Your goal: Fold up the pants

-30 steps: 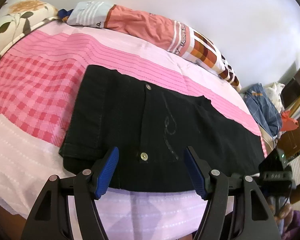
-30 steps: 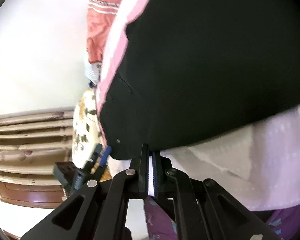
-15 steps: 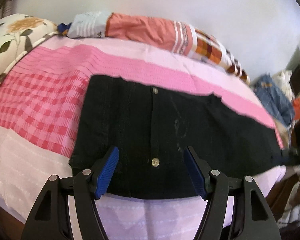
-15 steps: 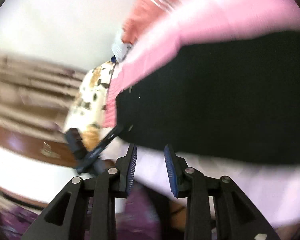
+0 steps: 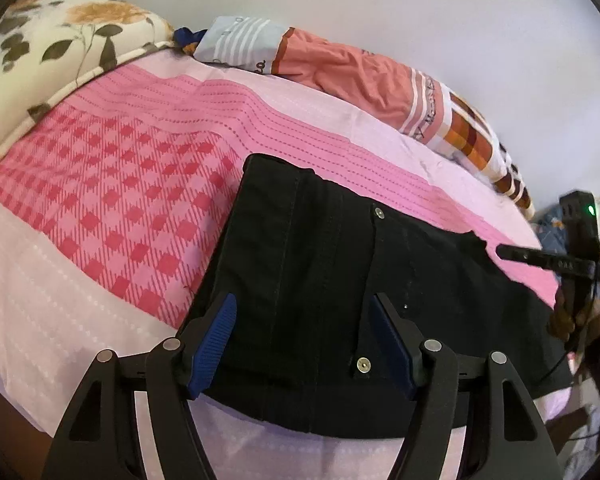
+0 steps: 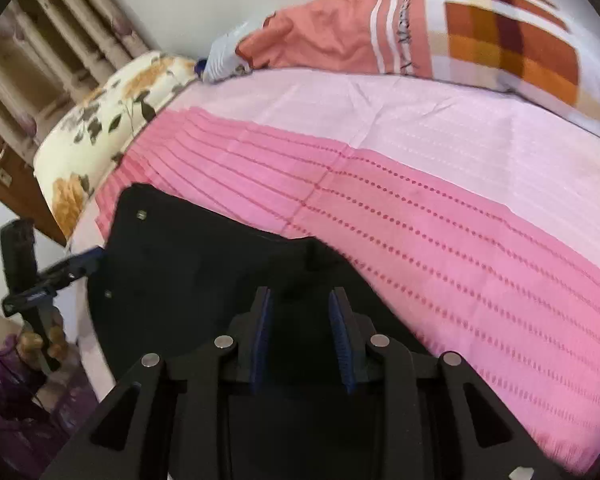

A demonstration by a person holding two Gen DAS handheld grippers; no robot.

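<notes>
Black pants (image 5: 320,248) lie folded flat on the pink bed sheet (image 5: 120,184), with two metal buttons showing near the waistband. My left gripper (image 5: 303,304) hovers open and wide over the near waistband edge, with cloth below its blue pads and nothing pinched. My right gripper (image 6: 301,296) stands open with a narrow gap just above the pants (image 6: 188,264), near their far edge; no cloth is caught between its pads. Each gripper shows in the other's view: the right gripper (image 5: 540,258) at the right edge, the left gripper (image 6: 80,262) at the left edge.
A floral pillow (image 5: 60,40) sits at the back left. A salmon and orange checked blanket (image 5: 360,68) runs along the white wall. Clothes (image 5: 548,224) are piled off the bed's right end. Wooden furniture and a curtain (image 6: 40,60) stand beyond the pillow.
My right gripper went from shut to open, rolled upright and swung from the bed's near edge to above the pants. My left gripper shifted slightly along the waistband, still open.
</notes>
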